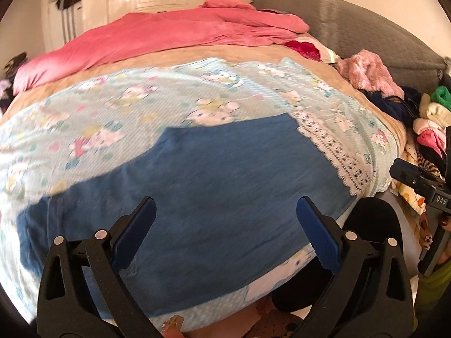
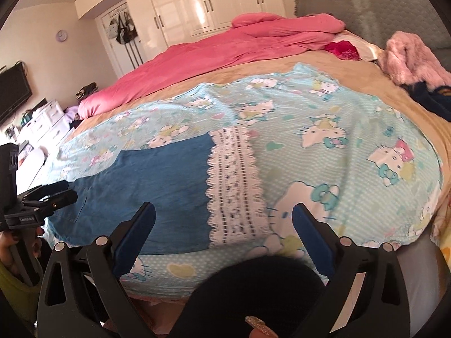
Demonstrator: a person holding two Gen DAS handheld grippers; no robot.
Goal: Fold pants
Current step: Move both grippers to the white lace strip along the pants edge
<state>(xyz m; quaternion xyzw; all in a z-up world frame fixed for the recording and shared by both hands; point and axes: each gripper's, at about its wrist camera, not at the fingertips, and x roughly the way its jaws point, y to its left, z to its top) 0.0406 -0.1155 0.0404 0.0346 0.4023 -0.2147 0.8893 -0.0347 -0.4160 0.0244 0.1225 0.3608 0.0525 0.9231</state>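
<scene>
We see blue pants (image 1: 214, 180) with white lace hem (image 2: 235, 186), flat on cartoon-cat sheet (image 2: 352, 129), near bed edge. Our left gripper (image 1: 227, 211), right gripper (image 2: 224, 215) both released, empty. Pink duvet (image 1: 157, 36) behind; white wardrobes (image 2: 214, 0).

A wide bed (image 2: 352, 76) with a tan cover fills the room, backed by a grey quilted headboard (image 2: 375, 8) and heaped along its far side with a rumpled pink duvet (image 2: 214, 48). Behind it, glossy cream wardrobe doors (image 2: 203, 2) with dark handles line the pale wall, bright with glare, beside hanging dark bags (image 2: 124, 28) and a small round lilac clock (image 2: 62, 35). At the left edge a black flat television (image 2: 14, 90) hangs above a white drawer unit (image 2: 48, 118).
</scene>
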